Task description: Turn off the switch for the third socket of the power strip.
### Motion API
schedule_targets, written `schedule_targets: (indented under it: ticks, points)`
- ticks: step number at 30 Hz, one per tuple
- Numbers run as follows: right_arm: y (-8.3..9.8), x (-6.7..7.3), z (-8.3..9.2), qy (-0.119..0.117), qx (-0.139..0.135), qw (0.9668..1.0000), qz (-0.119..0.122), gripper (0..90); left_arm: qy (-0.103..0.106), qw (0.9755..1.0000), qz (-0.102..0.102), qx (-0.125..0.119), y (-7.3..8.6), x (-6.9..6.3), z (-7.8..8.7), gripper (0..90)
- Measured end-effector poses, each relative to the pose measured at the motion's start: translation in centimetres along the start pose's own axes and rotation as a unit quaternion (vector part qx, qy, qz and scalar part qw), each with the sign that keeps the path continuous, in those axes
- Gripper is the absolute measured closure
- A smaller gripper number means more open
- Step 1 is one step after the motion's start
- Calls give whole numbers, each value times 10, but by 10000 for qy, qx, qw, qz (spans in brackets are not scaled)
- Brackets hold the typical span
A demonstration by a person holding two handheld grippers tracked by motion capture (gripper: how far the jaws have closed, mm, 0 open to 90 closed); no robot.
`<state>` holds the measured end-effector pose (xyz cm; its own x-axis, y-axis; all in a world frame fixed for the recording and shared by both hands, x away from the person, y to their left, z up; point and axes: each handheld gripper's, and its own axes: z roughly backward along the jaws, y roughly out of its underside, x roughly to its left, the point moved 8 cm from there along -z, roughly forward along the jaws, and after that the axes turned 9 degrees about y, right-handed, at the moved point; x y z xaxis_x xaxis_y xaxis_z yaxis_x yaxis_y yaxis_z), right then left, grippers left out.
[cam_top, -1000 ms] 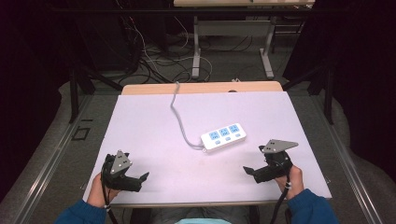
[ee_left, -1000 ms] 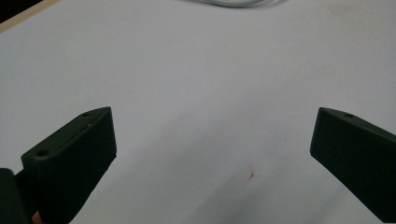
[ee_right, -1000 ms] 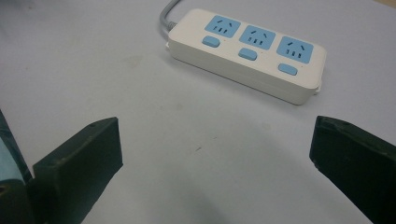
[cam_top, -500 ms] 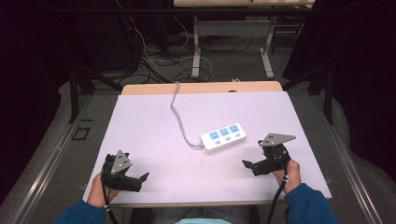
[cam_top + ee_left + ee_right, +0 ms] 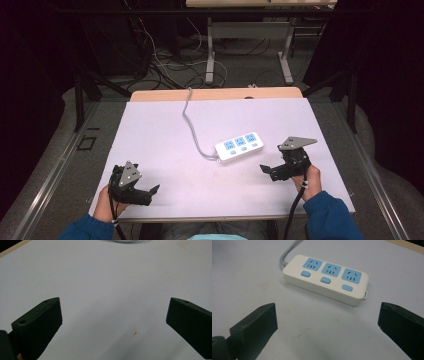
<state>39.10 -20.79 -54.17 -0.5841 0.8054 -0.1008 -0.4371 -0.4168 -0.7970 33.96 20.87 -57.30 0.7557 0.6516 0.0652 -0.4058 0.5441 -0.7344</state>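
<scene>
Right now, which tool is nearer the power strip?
The right tool, just beside the power strip; the left tool sits at the near-left corner.

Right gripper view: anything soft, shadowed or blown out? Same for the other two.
Right gripper view: power strip sharp, near jaws soft, faint shadow on the table below it. Left gripper view: jaws slightly blurred, even light, no glare, a small brown mark readable. High view: table evenly lit, surroundings fall to near black, both grippers small.
</scene>
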Motion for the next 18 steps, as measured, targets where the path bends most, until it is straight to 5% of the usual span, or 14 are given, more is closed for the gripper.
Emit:
schedule_targets:
  ticks: [18]
  points:
    - [-17, -19, -14, 71, -1, 10000, -54, 24, -24, 10000, 21, 17, 0, 1, 0, 2]
